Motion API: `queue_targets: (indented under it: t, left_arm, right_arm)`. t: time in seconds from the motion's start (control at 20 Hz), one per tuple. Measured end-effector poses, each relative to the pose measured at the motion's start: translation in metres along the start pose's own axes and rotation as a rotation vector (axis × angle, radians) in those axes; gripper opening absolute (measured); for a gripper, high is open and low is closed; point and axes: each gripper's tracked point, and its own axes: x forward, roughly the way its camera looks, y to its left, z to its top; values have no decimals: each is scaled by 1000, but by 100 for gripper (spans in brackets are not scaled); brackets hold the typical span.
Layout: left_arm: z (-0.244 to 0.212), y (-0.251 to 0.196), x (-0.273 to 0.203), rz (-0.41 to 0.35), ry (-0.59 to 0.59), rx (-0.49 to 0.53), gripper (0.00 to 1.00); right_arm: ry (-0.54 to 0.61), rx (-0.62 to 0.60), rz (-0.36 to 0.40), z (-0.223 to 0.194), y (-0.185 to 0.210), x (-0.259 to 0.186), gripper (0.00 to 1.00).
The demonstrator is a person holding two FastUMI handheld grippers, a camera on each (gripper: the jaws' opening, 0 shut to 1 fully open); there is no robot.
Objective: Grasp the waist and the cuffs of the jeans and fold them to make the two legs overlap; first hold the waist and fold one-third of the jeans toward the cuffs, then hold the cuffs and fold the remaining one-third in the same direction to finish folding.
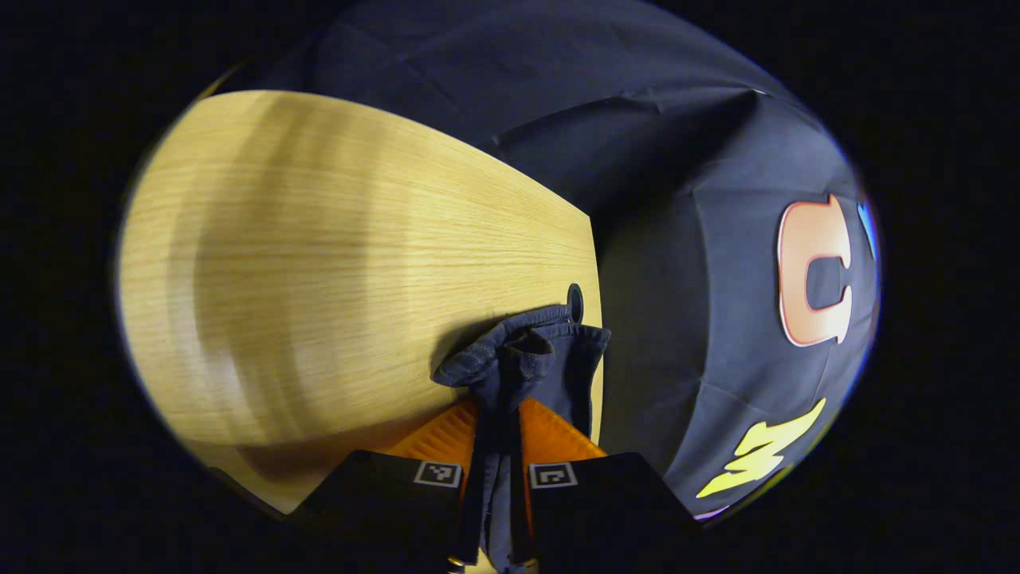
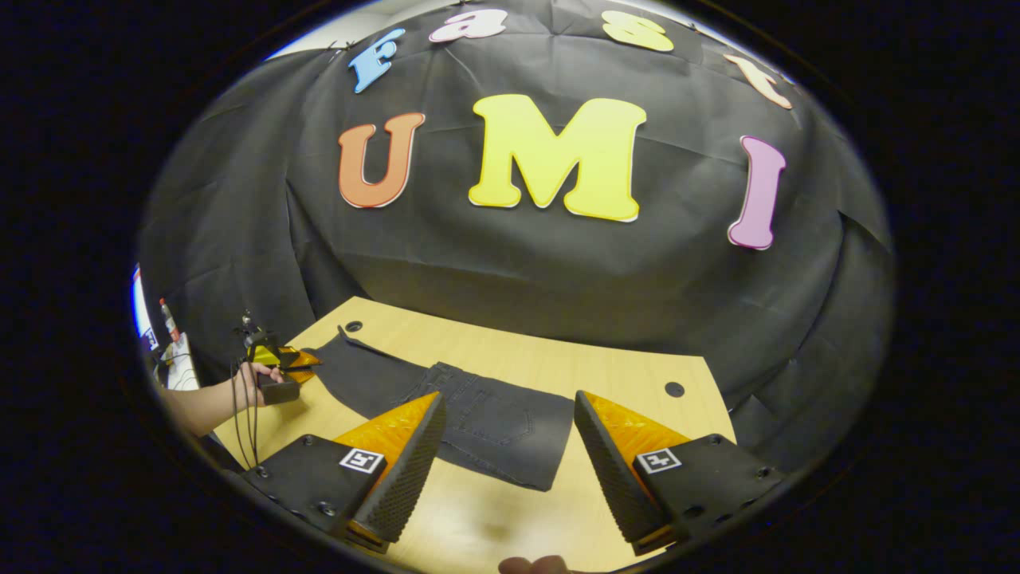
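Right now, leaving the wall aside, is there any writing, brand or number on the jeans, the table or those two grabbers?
Jeans: no text or brand can be read.
Table: none.
Square tags on the right gripper and the left gripper: black-and-white patterns, not words.
Bottle at the far edge: label too small to read.

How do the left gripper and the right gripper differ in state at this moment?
The left gripper is shut on the jeans, with dark denim bunched between its fingers; the right gripper is open and holds nothing. The left gripper is at the cuff end of the jeans, near the table edge; the right gripper hangs above the waist end. Both have orange fingers and black bodies with square markers.
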Motion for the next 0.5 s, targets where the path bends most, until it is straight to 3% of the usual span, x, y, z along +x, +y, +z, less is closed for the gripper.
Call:
queue_targets:
  t: [0.05,0.1,0.15,0.25,0.5]
  left_arm:
    - [-2,1,-3,5,-2,12,14]
    - [-2,-3,-8,-2,-10,16,22]
    - [-3,-17,-16,-32,-23,19,11]
    - [-11,-50,-34,-102,-38,80,10]
    - [-68,-130,-82,-229,-64,444,9]
  right_arm:
    - [-4,2,-4,-1,-3,-4,99]
    - [-10,4,-5,-1,-6,-7,99]
    - [-16,6,-4,-1,-9,-9,98]
    - [-31,17,5,1,-13,-13,98]
    - [-104,59,36,19,-31,-28,99]
